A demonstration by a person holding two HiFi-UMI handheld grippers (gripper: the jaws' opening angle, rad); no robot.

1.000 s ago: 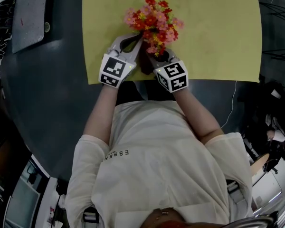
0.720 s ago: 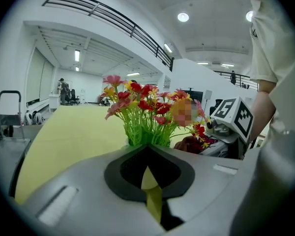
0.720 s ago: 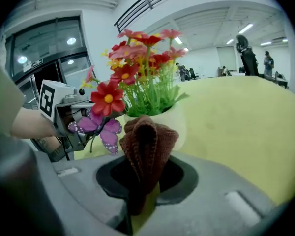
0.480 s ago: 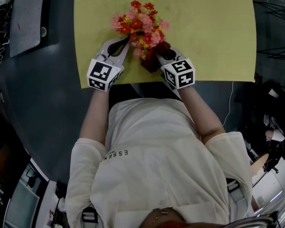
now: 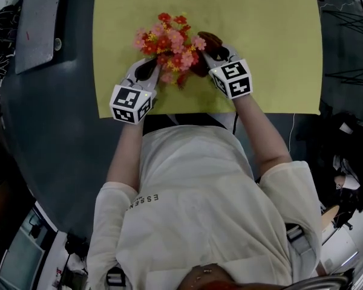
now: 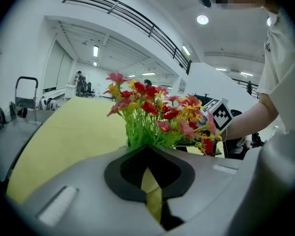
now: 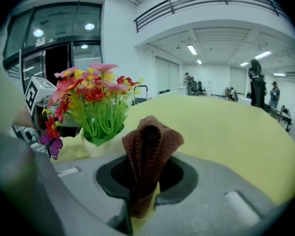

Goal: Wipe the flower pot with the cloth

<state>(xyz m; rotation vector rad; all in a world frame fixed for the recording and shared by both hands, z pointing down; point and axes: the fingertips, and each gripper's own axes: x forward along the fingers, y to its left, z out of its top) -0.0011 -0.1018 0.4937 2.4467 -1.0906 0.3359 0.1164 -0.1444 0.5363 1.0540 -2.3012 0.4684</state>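
The left gripper [image 6: 147,152] lies low over the yellow mat [image 5: 278,41]. Its jaws are drawn together at the tips with nothing between them; only a thin strip of mat shows through the slit further back. Straight ahead of these tips, close in, rises the bunch of artificial flowers [image 6: 155,112], red, pink and yellow heads on bright green stems. From this gripper's own view the stems come up right behind the jaw tips, so the pot below them is hidden there. Past the flowers, ahead and to the right of the left gripper, the marker cube [image 6: 219,114] of the other gripper shows at the end of the person's forearm.

The flower pot [image 7: 92,147], pale cream, stands on the mat between the two grippers. Seen from the right gripper [image 5: 213,48], it sits ahead and to the left, near but apart from the jaws. A small purple butterfly [image 7: 50,144] hangs off the bunch on the pot's left side.

The right gripper is clamped on the brown cloth [image 7: 150,146]. The cloth stands up from between the jaws in a folded, rounded bunch, and its lower end is pinched in the slit. In that gripper's view the cloth does not touch the pot. Ahead and to the right of this gripper the mat runs on bare.
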